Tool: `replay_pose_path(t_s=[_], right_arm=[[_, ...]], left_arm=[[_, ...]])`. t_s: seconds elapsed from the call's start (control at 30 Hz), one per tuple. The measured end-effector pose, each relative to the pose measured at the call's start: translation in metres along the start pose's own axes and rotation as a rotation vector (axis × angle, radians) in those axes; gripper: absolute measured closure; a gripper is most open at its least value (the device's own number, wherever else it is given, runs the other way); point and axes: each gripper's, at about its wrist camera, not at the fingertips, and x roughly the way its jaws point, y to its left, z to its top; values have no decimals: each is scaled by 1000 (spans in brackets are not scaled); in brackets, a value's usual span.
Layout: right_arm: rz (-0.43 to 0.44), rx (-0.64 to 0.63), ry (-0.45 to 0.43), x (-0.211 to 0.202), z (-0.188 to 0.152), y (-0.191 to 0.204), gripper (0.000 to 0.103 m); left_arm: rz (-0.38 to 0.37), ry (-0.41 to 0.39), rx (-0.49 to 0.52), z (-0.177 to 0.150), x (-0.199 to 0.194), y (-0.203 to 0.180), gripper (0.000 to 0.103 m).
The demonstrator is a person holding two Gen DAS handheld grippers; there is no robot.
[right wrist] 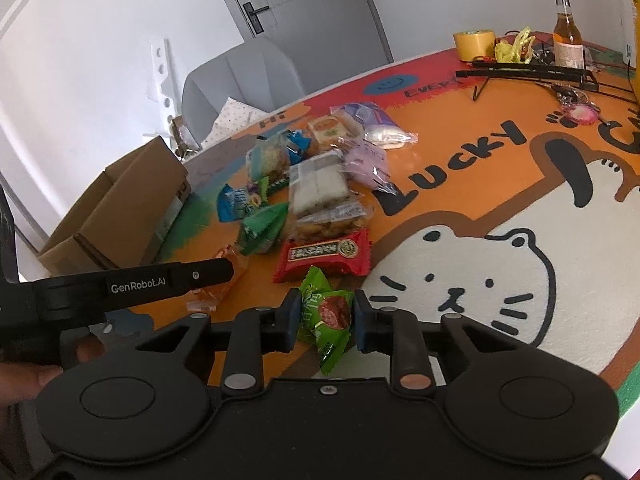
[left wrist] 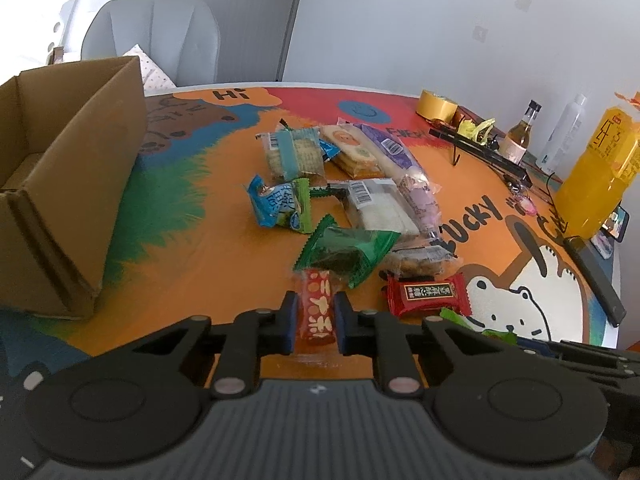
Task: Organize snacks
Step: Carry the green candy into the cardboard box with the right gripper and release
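A pile of wrapped snacks (left wrist: 352, 184) lies mid-table; it also shows in the right wrist view (right wrist: 316, 184). My left gripper (left wrist: 316, 316) is shut on an orange-red snack packet (left wrist: 318, 310) at the pile's near edge. My right gripper (right wrist: 326, 316) is shut on a small green snack packet (right wrist: 328, 316), just in front of a red packet (right wrist: 324, 256). An open cardboard box (left wrist: 76, 184) stands to the left of the pile, also in the right wrist view (right wrist: 120, 216). The left gripper's arm (right wrist: 132, 284) crosses the right wrist view.
Along the far right edge stand a tape roll (left wrist: 436, 104), a small glass bottle (left wrist: 520, 132), a clear bottle (left wrist: 564, 128), a yellow juice bottle (left wrist: 592, 172) and a black rack (left wrist: 480, 148). A phone (left wrist: 612, 228) and a grey chair (left wrist: 156, 36) are nearby.
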Motion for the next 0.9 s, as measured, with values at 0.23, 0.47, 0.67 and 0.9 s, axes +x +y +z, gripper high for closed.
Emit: replay_pose_path(t_s=[0.23,0.47,0.67,0.9], right_arm=[[17,-20,-40,-10,7,13,78],[39,-40,-70,-15,14,29,78],[68,-69,-98,-17,23,50,78],[95,-100,-118,-14,32,74,78]], left_arm=[[0,-41,-9,3,-20,6,89],[-3,-88,-18,9,-46,13,90],[5,-136,-17,17,-70,22,90],[18,-183,-17,27,-92,34,90]])
